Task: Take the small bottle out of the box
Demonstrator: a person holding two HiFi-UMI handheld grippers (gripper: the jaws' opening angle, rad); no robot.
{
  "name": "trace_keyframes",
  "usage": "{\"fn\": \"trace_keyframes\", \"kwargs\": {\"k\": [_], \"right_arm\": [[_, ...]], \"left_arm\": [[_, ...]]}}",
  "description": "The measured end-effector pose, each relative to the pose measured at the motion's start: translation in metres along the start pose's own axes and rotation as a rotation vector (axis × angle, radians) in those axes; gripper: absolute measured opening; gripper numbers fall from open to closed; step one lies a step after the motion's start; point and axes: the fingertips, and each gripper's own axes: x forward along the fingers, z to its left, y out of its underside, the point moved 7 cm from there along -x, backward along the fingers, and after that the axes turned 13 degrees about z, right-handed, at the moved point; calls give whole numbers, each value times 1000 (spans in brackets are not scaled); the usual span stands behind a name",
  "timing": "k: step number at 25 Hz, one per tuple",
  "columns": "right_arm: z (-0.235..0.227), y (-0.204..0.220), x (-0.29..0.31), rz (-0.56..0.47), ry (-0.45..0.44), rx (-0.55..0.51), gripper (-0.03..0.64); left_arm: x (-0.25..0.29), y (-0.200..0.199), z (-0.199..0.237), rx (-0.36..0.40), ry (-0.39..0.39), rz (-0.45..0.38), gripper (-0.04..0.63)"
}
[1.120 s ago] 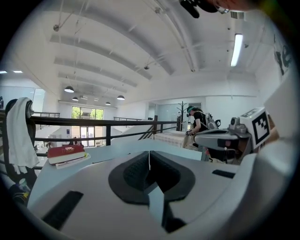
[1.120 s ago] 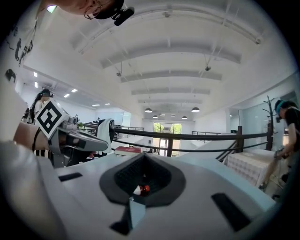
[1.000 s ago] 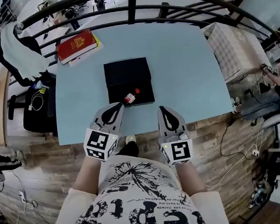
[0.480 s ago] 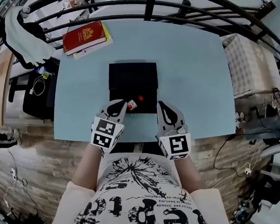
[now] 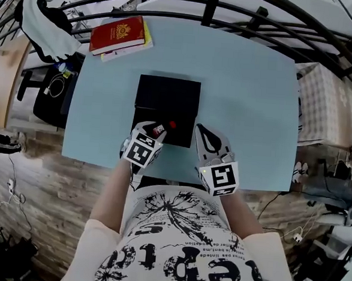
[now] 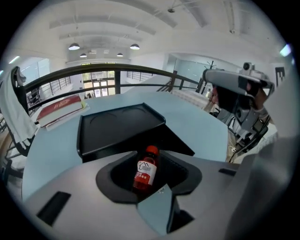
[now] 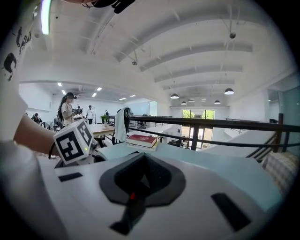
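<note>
While the small red bottle (image 6: 146, 169) lies in the black box (image 6: 112, 131), the left tongs (image 5: 149, 131) have just been opening around it; the right tongs (image 5: 203, 133) are together.

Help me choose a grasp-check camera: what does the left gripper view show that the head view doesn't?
Only the left gripper view: the small bottle lying unpinched between the jaws of the left gripper, which have just been opening. Only the head view: that gripper's marker cube and the forearm behind it. Both: that bottle, the black box, red book, table.
</note>
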Motion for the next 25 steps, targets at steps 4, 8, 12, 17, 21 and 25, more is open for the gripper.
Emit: {"fn": "trace_keyframes", "kwargs": {"k": [4, 8, 12, 17, 21, 25], "right_arm": [[-8, 5, 9, 18, -30, -15, 9], [-19, 8, 12, 29, -30, -14, 9], [-27, 11, 14, 41, -26, -8, 9], [-38, 12, 17, 52, -10, 7, 9], [-43, 14, 17, 60, 4, 34, 9], [-41, 18, 17, 70, 18, 44, 9]], "left_arm": [[30, 2, 1, 55, -18, 121, 196], [51, 2, 1, 99, -25, 229, 242], [71, 7, 2, 146, 1, 340, 253], [84, 6, 8, 119, 62, 363, 258], [88, 6, 10, 151, 43, 382, 253], [88, 7, 10, 149, 22, 366, 233]]}}
